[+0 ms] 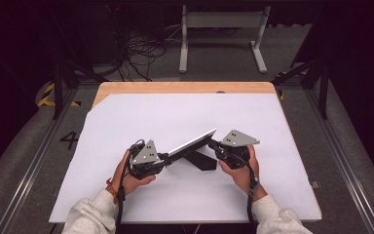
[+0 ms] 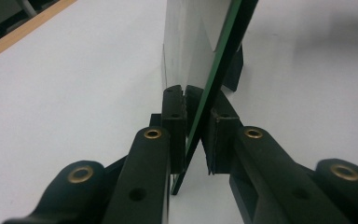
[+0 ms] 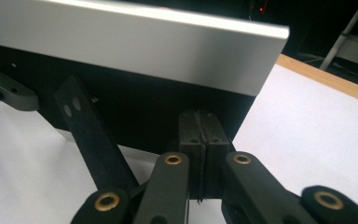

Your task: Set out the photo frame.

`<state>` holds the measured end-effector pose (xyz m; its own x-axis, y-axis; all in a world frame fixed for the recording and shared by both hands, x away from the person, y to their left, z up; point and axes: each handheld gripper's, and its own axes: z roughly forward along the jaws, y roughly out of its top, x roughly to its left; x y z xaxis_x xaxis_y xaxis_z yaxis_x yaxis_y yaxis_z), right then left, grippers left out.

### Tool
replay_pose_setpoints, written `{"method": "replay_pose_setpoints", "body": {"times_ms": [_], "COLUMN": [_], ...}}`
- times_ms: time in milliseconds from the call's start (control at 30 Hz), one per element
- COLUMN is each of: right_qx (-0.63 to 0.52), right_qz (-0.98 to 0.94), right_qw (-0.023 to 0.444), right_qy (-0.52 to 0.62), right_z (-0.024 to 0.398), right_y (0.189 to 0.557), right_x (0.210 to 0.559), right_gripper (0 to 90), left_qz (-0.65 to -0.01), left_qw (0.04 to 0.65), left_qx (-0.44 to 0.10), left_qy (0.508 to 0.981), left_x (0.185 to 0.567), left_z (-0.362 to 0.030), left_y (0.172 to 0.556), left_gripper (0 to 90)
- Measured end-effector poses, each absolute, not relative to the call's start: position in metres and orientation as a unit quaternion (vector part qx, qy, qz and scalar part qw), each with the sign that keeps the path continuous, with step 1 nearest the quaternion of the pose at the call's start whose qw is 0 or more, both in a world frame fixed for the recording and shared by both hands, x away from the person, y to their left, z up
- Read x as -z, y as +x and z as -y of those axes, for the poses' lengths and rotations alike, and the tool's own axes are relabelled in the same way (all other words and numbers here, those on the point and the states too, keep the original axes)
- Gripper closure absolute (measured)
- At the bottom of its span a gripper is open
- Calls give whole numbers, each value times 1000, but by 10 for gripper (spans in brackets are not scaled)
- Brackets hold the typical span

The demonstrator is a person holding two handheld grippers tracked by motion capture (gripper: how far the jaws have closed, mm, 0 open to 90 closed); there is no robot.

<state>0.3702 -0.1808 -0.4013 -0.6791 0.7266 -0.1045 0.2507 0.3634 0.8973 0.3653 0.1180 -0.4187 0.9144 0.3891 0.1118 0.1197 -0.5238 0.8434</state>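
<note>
— What have they got there?

— One flat panel, a picture frame by the look of it, silver-edged with a black back. It sits near the middle of the white sheet on the table, a little toward the near side.

— Which way does it run?

— Its long axis goes from near-left to far-right, the far-right corner riding higher. It leans rather than standing upright. A single black prop leg sticks out of the back toward the near side and rests on the sheet.

— And the claws?

— Two of them, one in each hand. The left gripper has its jaws pinched narrow on the near-left end of the panel; in the left gripper view the thin green-edged panel passes right between the pads. The right gripper is at the far-right end. In the right gripper view its jaws are pressed fully together against the frame's black back, below the silver edge. Whether they hold anything, I cannot tell.

— Anything else on the table?

— One frame, one leg, two grippers, each with a grey three-cornered plate on top.
</note>
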Motion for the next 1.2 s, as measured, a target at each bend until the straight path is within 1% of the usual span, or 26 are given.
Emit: {"method": "replay_pose_setpoints", "body": {"times_ms": [300, 500, 1200], "right_qx": [-481, -485, -480], "right_qz": [-782, -781, -786], "right_qw": [251, 249, 252], "right_qy": [306, 305, 298], "right_z": [183, 183, 176], "right_y": [364, 363, 365], "right_x": [397, 395, 395], "right_gripper": [899, 897, 900], "left_qz": [-140, -135, -134], "left_qw": [456, 442, 444], "left_qx": [-145, -156, -152], "left_qy": [867, 873, 873], "left_x": [416, 413, 411], "left_z": [-116, -116, -123], "left_y": [358, 354, 349], "left_gripper": [802, 807, 821]}}
